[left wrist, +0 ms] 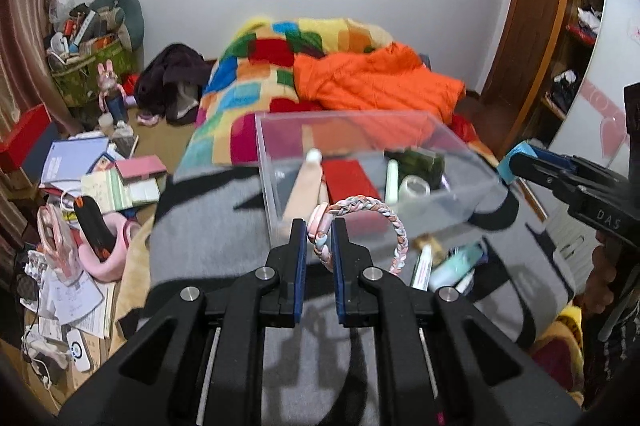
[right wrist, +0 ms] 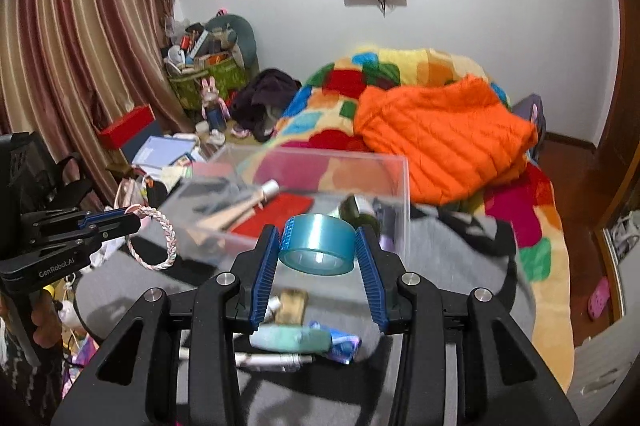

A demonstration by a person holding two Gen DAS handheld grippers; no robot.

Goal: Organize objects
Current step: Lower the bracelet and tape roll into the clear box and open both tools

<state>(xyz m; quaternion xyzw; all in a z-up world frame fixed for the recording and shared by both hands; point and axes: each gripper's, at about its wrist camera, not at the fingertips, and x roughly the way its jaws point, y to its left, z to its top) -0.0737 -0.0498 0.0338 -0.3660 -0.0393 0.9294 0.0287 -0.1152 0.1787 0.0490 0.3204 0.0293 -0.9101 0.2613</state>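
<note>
- Two grippers up over grey blanket [left wrist: 208,242] on bed, both loaded.
- Left gripper [left wrist: 320,226]: jaws pinched nearly together on braided pink/white bracelet [left wrist: 394,226]; loop sticks out to the right, clear of blanket.
- Right gripper [right wrist: 317,244]: jaws part-open, clamping teal tape roll [right wrist: 316,250] w/ blue pads on both sides.
- Clear plastic box [left wrist: 280,194] just ahead of both; inside: red flat item [left wrist: 350,178], beige tube [left wrist: 302,182], dark green thing, small white bits.
- On blanket near box, below jaws: mint tube [right wrist: 290,340], white pen-like stick [right wrist: 272,360], blue wrapper.
- Orange jacket [right wrist: 444,142] + patchwork quilt behind box.
</note>
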